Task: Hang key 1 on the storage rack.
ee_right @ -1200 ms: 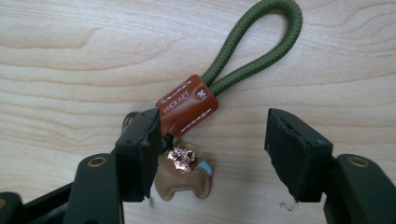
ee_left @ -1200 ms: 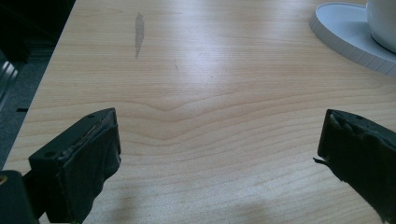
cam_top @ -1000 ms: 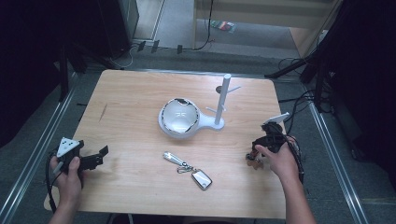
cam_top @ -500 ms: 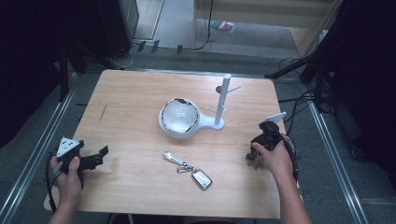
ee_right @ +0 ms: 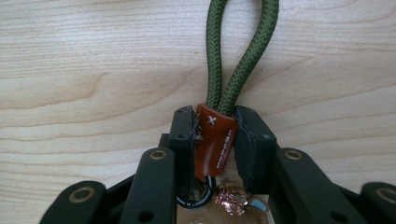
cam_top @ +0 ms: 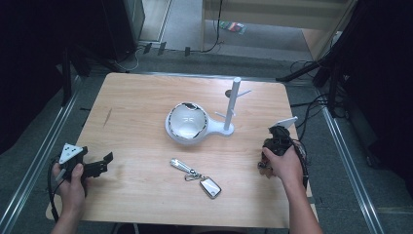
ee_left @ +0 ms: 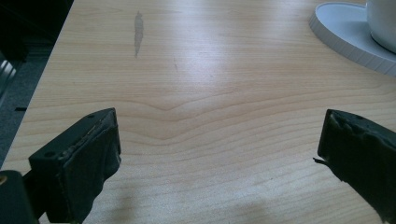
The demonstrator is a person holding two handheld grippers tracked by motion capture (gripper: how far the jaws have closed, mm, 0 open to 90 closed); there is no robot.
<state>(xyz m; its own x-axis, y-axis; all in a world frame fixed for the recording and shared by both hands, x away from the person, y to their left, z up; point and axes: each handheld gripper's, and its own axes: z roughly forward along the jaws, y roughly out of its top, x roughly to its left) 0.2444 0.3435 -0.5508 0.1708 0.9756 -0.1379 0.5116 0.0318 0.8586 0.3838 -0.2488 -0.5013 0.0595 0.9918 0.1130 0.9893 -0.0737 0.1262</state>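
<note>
We see a wooden table (cam_top: 136, 107) from above, with a person's hands coming in from the near edge, each holding a gripper. The left gripper (cam_top: 100, 165) rests near the near left corner of the table, and in the left gripper view its jaws stand wide apart, released, with nothing between them but bare wood. The right gripper (cam_top: 278, 141) sits near the right edge of the table, held in the right hand (cam_top: 281, 165). In the right gripper view its jaws are clenched on a brown leather tab (ee_right: 214, 140) that binds a green cord loop (ee_right: 236, 51); the loop runs away from the jaws and lies against the wood. Below the tab we can make out a dark metal ring (ee_right: 195, 198) and some small charms, too close and cut off to name. Near the middle of the table stands a white bowl (cam_top: 186, 122) on a white base that also carries an upright white peg stand (cam_top: 233, 105), to the right of the bowl. Nearer to us, between the two hands, a key fob with a silver clip (cam_top: 197, 176) lies flat on the table, well apart from both grippers.
</note>
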